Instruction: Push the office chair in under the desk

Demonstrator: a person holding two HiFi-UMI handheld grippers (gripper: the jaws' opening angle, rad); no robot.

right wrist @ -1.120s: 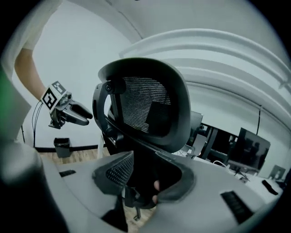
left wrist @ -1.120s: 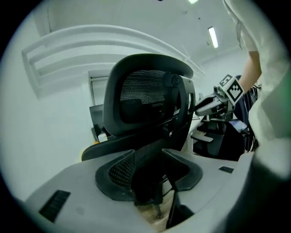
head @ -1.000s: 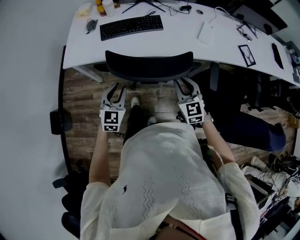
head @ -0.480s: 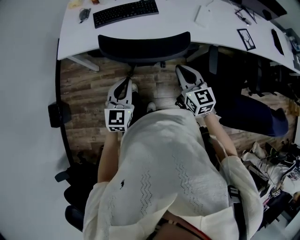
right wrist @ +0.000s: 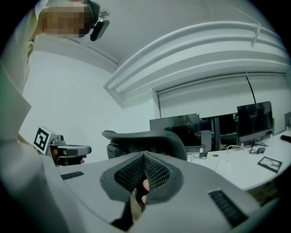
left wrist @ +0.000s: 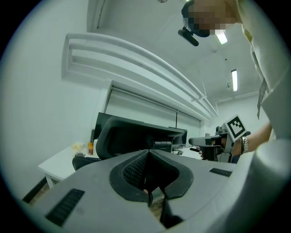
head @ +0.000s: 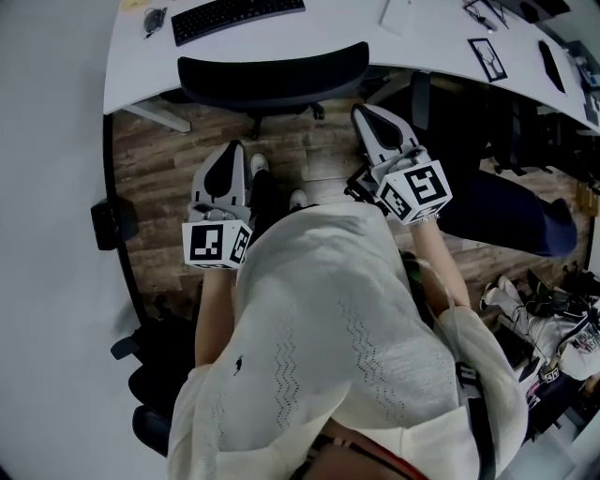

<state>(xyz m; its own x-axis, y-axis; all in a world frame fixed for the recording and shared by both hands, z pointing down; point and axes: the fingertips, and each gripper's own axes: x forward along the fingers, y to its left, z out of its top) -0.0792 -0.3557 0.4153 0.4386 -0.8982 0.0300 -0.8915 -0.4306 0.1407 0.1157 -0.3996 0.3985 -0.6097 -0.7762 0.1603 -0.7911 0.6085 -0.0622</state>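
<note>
While the office chair (head: 272, 80) stands pushed in at the white counter (head: 328, 33), its seat is out of sight under the top and only the dark curved backrest shows, just outside the counter's edge. The backrest's long axis runs side to side along that edge, and the chair faces in toward the keyboard (head: 234, 13). Both grippers are held behind it over the wooden floor (head: 159, 159), pointing toward the backrest and apart from it. The left gripper (head: 232, 150) has its fingers pressed together with nothing between them; the right gripper (head: 363, 114) likewise has its fingers together and empty.
</note>
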